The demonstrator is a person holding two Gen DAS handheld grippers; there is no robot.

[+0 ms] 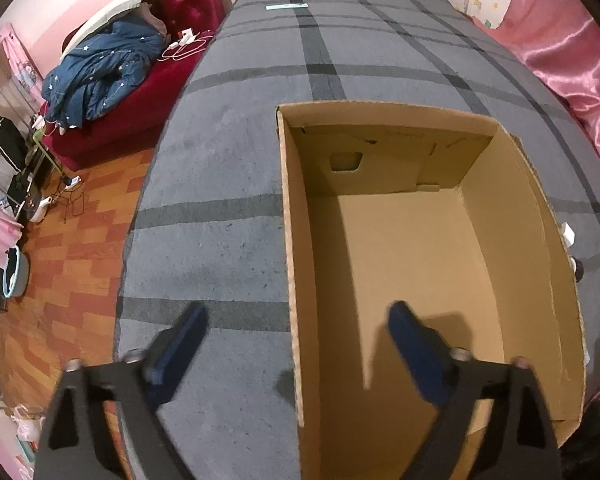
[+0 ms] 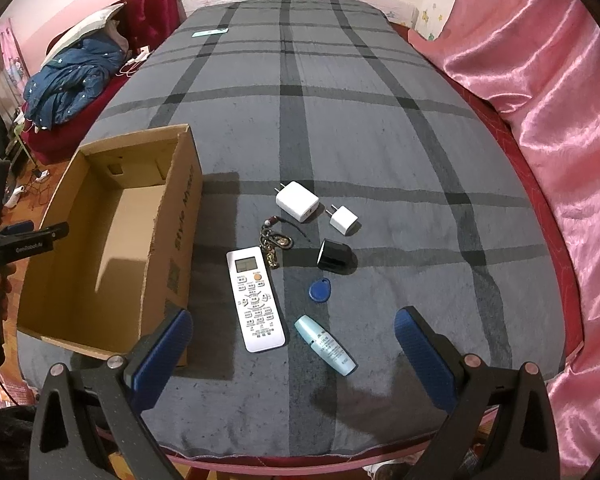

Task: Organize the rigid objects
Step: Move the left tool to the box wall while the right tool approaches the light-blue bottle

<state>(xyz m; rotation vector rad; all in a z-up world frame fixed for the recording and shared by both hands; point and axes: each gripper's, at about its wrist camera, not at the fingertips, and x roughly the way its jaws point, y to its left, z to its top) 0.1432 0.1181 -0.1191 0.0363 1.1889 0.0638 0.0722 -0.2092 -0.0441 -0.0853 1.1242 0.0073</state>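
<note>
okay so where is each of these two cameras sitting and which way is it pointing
Left wrist: on the left gripper, angled steeply down at the side wall of the empty cardboard box; both blue fingers show, spread either side of that wall.
Right wrist: on the right gripper, looking down at the remote, chargers and bottle; own open fingers show, plus the hand-held left gripper at left.
Shared: box, grey plaid bed cover.

Left gripper (image 1: 296, 344) fingers motion-blurred, cardboard box (image 1: 420, 264) near corner cut off by the bottom edge, small objects past the box's right wall mostly hidden, box side print (image 2: 182, 216) too skewed to read, remote control (image 2: 256, 300) button labels too small.
</note>
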